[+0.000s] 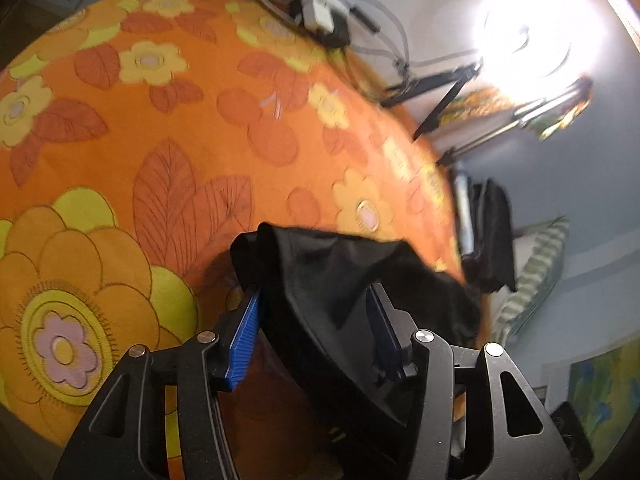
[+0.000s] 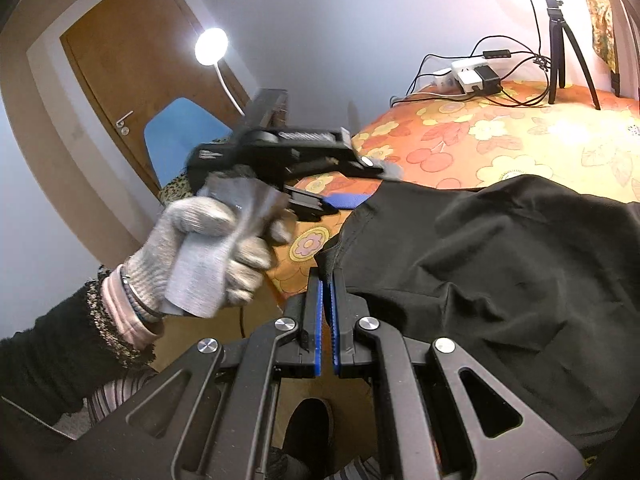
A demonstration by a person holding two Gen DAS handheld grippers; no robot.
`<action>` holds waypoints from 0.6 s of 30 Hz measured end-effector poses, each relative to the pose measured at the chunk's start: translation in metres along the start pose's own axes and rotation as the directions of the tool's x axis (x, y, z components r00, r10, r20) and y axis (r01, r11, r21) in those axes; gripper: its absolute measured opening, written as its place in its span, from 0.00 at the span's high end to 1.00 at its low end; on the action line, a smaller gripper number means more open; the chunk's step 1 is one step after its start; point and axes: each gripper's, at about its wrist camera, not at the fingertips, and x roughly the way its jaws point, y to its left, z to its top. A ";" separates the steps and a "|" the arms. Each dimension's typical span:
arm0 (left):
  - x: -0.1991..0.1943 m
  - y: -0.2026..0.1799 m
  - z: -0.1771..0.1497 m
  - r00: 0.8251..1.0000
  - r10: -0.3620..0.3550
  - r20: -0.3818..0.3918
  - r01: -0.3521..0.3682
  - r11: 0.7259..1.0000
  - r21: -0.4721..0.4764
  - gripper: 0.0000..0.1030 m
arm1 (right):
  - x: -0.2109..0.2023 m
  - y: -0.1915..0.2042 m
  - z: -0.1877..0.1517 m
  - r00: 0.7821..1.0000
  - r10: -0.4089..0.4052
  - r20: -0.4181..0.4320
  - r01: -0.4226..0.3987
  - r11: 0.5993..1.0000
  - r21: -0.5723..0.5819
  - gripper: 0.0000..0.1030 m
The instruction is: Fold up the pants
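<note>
Black pants (image 2: 500, 264) lie on the flowered bed (image 1: 160, 120). Right tongs (image 2: 326, 280) clenched on their edge; left tongs (image 1: 316, 304) spread, cloth draped between. Power strip (image 2: 468, 74) and tripod (image 2: 564, 40) at one o'clock.

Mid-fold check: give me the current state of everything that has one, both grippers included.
Left gripper: open, black fabric draped between its fingers.
Right gripper: shut on the pants' edge.
Black cotton pants: rumpled, unfolded, on the orange floral bedspread.
Brown wooden door: closed.
Round lamp: lit.
</note>
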 end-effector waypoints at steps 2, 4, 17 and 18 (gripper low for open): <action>0.004 0.001 -0.001 1.000 -0.004 -0.015 0.004 1.000 -0.010 0.50 | -0.004 0.000 -0.001 1.000 0.003 0.006 -0.003 1.000 -0.001 0.97; 0.007 0.000 -0.002 1.000 -0.006 -0.021 0.005 1.000 -0.012 0.50 | -0.004 0.001 -0.002 1.000 0.005 0.012 -0.005 1.000 0.001 0.97; 0.014 0.005 -0.002 0.999 0.013 -0.033 -0.014 1.000 -0.027 0.50 | 0.000 -0.006 -0.004 0.999 0.032 0.020 -0.033 0.999 0.037 0.97; 0.010 0.006 -0.001 1.000 0.016 -0.024 -0.017 0.999 -0.035 0.50 | -0.001 -0.006 -0.003 0.999 0.031 0.023 -0.032 0.999 0.039 0.97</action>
